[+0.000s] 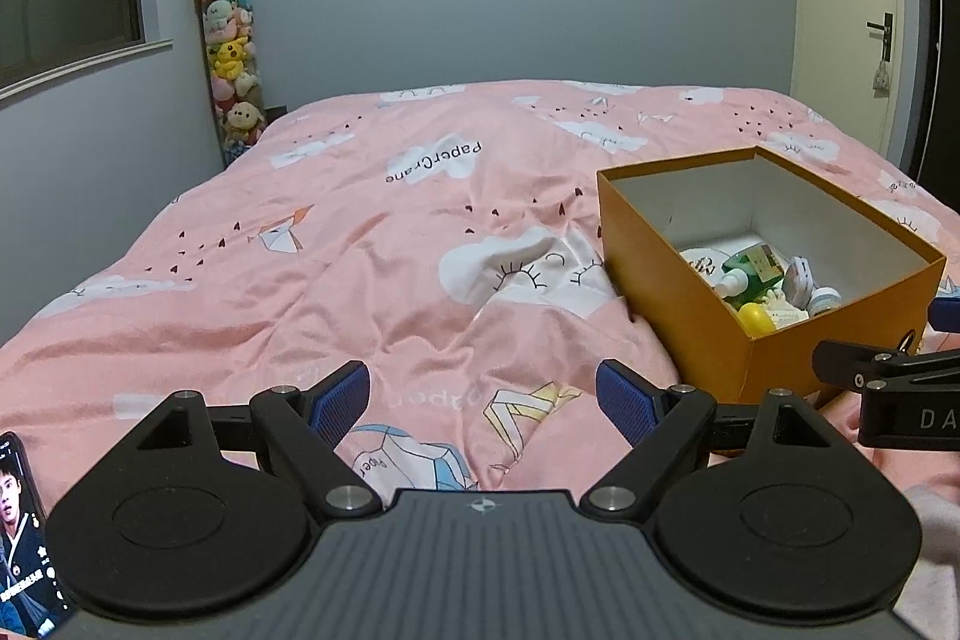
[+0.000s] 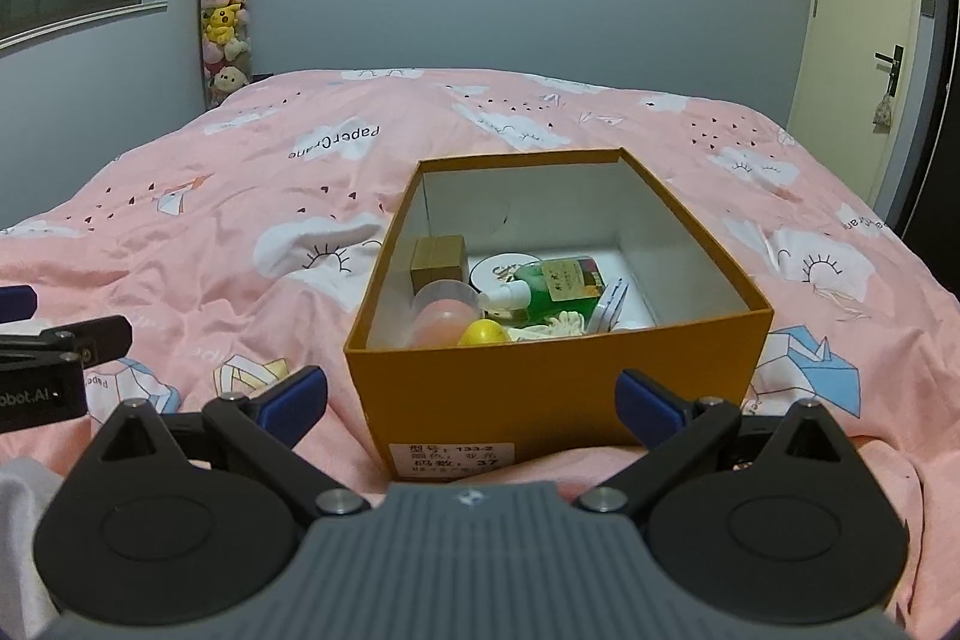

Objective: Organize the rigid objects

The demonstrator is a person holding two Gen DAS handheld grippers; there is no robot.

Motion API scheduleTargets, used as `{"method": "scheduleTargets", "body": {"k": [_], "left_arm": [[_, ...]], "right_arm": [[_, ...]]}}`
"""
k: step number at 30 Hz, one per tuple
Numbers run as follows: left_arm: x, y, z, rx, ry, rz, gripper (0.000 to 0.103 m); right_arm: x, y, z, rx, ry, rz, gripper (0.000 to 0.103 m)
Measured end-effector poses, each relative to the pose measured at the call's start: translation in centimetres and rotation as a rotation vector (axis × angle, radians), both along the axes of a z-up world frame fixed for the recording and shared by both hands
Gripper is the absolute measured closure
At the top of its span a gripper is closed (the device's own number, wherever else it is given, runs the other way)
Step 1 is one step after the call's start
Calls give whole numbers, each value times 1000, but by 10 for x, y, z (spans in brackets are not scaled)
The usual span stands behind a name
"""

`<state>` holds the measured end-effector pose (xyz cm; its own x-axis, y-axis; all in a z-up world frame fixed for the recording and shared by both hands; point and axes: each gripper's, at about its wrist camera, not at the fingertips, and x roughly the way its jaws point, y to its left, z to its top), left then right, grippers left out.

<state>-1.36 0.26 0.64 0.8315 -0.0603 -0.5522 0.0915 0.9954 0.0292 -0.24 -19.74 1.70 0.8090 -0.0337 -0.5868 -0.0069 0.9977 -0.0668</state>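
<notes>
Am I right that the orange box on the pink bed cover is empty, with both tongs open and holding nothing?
Not quite: the orange box is not empty. The right wrist view shows a green bottle, a yellow ball and other items inside. The left tongs and right tongs are open and hold nothing.

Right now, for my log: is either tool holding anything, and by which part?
Nothing is held. The left tool and the right tool are both open, with nothing between their fingers.

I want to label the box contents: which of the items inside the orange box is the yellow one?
The round yellow ball, at the near wall of the orange box, beside the pink cup. The bottle behind it is green.
</notes>
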Motion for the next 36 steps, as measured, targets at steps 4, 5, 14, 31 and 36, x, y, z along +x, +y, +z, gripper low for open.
{"method": "scheduleTargets", "body": {"k": [4, 5, 14, 31, 36], "left_arm": [[1, 0, 0, -2, 2, 0, 3], [1, 0, 0, -4, 5, 1, 3], [3, -1, -2, -3, 12, 5, 3], [3, 0, -2, -2, 13, 4, 3], [3, 1, -2, -3, 13, 3, 3]], "right_arm": [[1, 1, -1, -2, 3, 3, 3], [1, 1, -1, -1, 4, 2, 3], [1, 0, -1, 3, 6, 0, 3], [1, -1, -1, 3, 4, -1, 3], [2, -1, -1, 3, 5, 0, 3]]}}
